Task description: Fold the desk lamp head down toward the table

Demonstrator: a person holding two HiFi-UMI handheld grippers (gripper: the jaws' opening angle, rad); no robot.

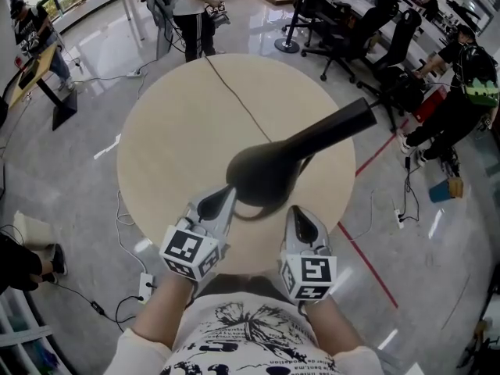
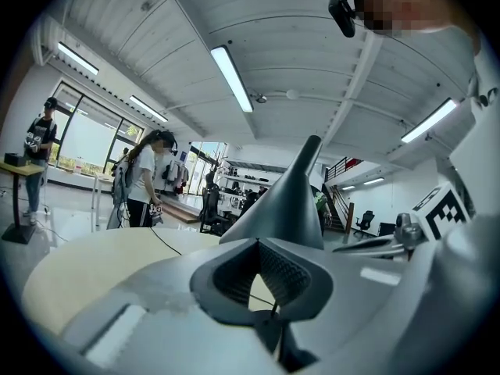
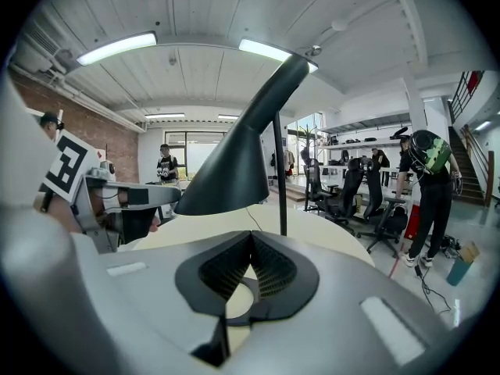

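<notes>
A black desk lamp stands near the front of the round wooden table (image 1: 180, 131). Its cone-shaped head (image 1: 269, 170) is raised above the tabletop, and its neck (image 1: 344, 125) points away to the right. In the left gripper view the lamp head (image 2: 289, 201) rises just beyond the jaws. In the right gripper view the lamp head (image 3: 226, 170) and the thin upright stem (image 3: 278, 170) stand ahead. My left gripper (image 1: 219, 203) sits at the head's lower left, my right gripper (image 1: 301, 221) at its lower right. Both are shut with nothing between the jaws, and neither touches the lamp.
The lamp's black cord (image 1: 234, 100) runs across the table to the far edge. Office chairs (image 1: 344, 30) stand at the back right. People stand behind the table (image 1: 191, 10) and at the right (image 1: 461, 92). Cables and a power strip (image 1: 147, 286) lie on the floor.
</notes>
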